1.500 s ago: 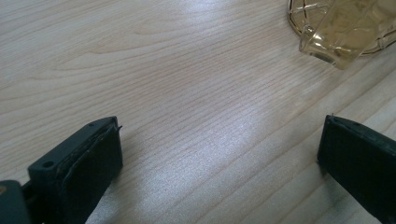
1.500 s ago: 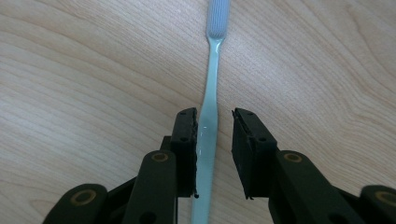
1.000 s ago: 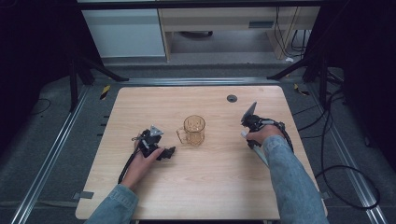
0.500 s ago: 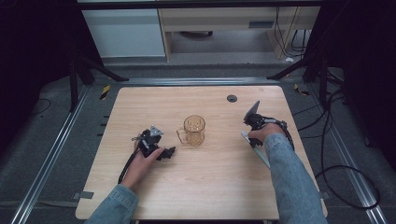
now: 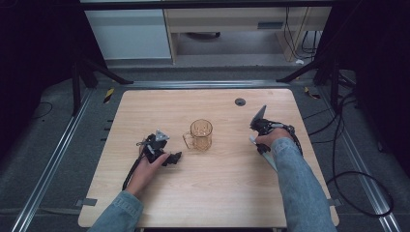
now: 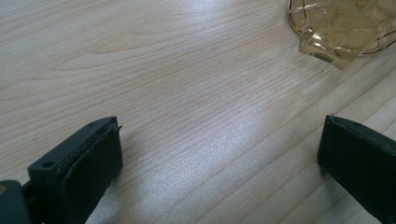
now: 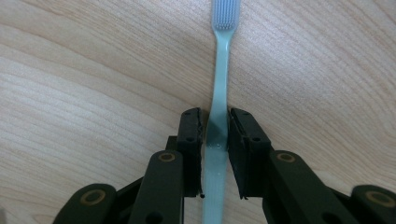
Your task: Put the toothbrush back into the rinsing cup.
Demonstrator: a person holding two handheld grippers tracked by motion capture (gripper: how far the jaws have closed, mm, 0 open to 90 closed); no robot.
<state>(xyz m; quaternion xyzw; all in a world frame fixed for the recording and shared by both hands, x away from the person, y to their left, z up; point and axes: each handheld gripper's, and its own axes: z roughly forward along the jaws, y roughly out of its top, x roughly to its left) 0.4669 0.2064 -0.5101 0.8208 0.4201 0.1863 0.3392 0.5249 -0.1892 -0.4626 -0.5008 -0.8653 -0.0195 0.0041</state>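
Right gripper [image 7: 215,128] just clamped on pale-green toothbrush [image 7: 219,79] at table's right; left gripper [image 6: 219,154] spread wide near amber glass mug [image 5: 200,135].

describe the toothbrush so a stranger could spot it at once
On the wooden table, look right of the amber glass mug to the right gripper. The toothbrush lies flat between its jaws: slim, pale blue, bristled head pointing away.
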